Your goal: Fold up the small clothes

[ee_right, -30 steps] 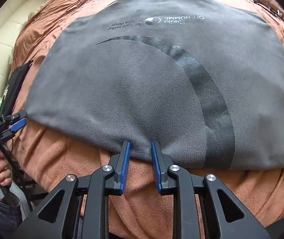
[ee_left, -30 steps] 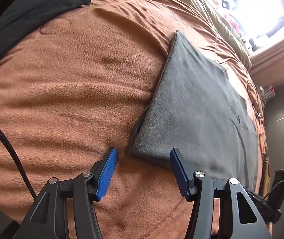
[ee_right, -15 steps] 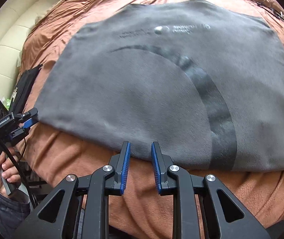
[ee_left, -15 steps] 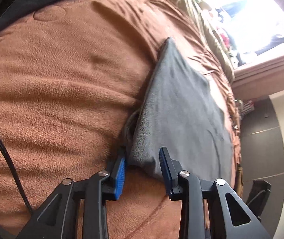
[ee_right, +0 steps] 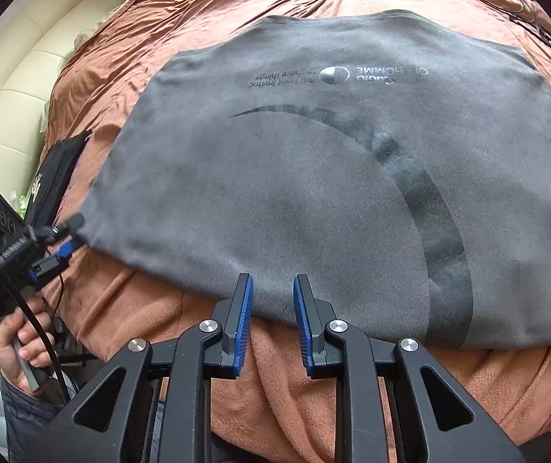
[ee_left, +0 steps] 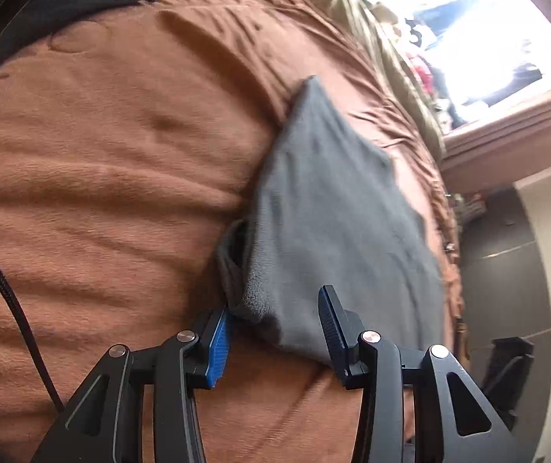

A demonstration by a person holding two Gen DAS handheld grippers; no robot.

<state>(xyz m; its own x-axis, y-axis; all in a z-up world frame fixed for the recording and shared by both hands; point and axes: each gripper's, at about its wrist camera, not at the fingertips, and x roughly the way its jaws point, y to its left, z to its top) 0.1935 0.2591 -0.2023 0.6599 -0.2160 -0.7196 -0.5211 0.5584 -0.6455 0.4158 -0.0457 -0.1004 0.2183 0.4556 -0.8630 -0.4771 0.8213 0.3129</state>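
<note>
A grey T-shirt [ee_right: 314, 177] with a dark curved print and mirrored lettering lies flat on a brown fleece blanket [ee_right: 314, 378]. In the left wrist view the shirt [ee_left: 333, 231] narrows to a near corner that sits between the blue pads of my left gripper [ee_left: 273, 326]; the jaws stand apart around that corner. My right gripper [ee_right: 272, 308] is open at the shirt's near hem, its tips over the hem edge. The left gripper [ee_right: 65, 237] also shows at the shirt's left corner in the right wrist view.
A black garment [ee_left: 63, 4] lies at the far left of the blanket [ee_left: 102, 154]. A black bag [ee_right: 55, 177] sits by the cream padded headboard [ee_right: 17, 96]. A bright window [ee_left: 468, 31] is beyond the bed. A black cable [ee_left: 1, 289] hangs at left.
My left gripper has moved forward onto the shirt's corner and narrowed its jaws around it. My right gripper has crept forward so its tips overlap the hem.
</note>
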